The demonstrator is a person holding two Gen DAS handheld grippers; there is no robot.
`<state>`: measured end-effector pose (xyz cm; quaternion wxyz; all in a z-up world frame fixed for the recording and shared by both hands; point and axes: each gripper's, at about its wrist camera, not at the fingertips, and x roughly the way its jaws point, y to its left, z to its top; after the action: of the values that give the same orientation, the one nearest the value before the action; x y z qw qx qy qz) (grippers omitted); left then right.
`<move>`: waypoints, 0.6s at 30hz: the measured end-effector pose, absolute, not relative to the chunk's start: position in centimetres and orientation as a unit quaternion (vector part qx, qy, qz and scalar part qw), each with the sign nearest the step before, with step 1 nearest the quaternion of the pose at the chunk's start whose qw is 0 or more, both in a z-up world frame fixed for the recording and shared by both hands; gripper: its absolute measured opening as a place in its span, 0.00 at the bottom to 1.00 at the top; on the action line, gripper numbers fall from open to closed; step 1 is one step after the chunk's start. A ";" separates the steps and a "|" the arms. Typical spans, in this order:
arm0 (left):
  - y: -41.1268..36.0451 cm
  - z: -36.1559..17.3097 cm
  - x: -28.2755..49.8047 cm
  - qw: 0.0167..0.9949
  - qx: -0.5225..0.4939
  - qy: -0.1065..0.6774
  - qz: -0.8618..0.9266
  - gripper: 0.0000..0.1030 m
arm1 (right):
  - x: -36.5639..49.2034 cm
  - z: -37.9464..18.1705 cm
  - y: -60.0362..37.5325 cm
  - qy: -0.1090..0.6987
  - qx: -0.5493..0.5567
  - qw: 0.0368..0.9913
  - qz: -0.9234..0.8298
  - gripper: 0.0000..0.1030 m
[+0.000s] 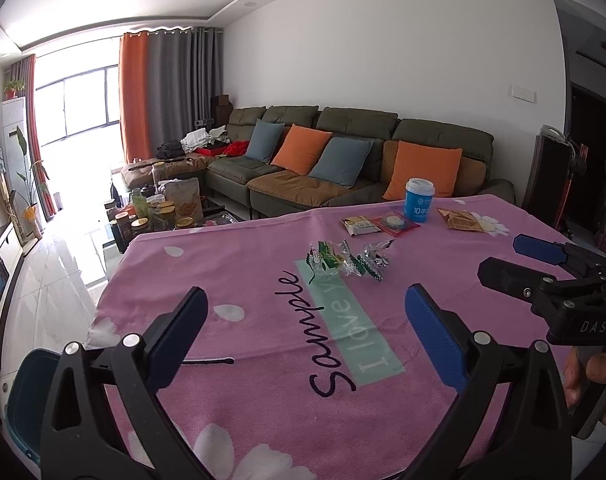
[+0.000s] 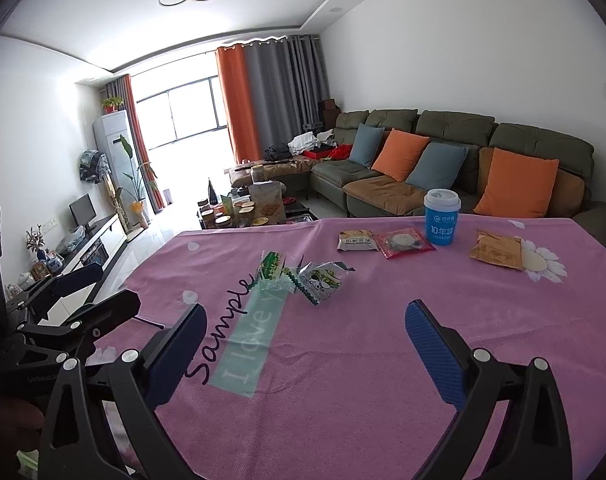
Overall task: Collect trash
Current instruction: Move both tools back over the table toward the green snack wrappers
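Crumpled wrappers [image 2: 303, 276] mid-tabletop [image 2: 383, 360], blue cup [image 2: 442, 217] far right; left gripper [image 1: 305, 330] and right gripper [image 2: 303, 344] both wide, empty.

From my left tool [image 1: 306, 334] I see both blue pads spread wide with nothing between them, hovering above the pink cloth [image 1: 263, 400] that covers the counter. Just ahead, near the printed word "Sample", lie two crumpled wrappers [image 1: 345, 262], green and silver, touching each other. Farther back stands a blue cup [image 1: 419, 200] with a white lid, upright. Beside it on its left lie a red packet [image 1: 395, 223] and a pale packet [image 1: 359, 226]; on its right lies a brown packet [image 1: 463, 222]. My right tool [image 1: 515, 258] enters from the right edge, its pads parted, held in a hand [image 1: 591, 380]. A blue bin [image 1: 27, 396] shows at the lower left, beyond the counter's edge.
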<state>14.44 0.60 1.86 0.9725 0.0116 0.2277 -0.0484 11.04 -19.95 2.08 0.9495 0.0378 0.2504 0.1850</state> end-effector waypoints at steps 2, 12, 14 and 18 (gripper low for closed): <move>0.7 1.6 15.1 0.971 0.011 0.233 -0.048 0.94 | 11.3 2.0 -20.2 0.254 0.041 0.949 0.181 0.93; 1.4 0.8 19.3 0.965 -0.004 0.256 -0.055 0.94 | 15.7 0.6 -20.1 0.296 0.048 0.938 0.175 0.93; 1.3 0.4 20.7 0.962 -0.007 0.266 -0.060 0.94 | 17.0 0.3 -19.8 0.310 0.056 0.932 0.181 0.93; 1.0 -0.6 23.5 0.955 -0.014 0.290 -0.064 0.94 | 19.9 -0.2 -19.2 0.333 0.060 0.922 0.186 0.93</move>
<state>23.54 0.97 -0.58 0.9548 -0.0138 0.2901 -0.0641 19.90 -19.20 -0.19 0.9223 0.0597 0.3333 0.1864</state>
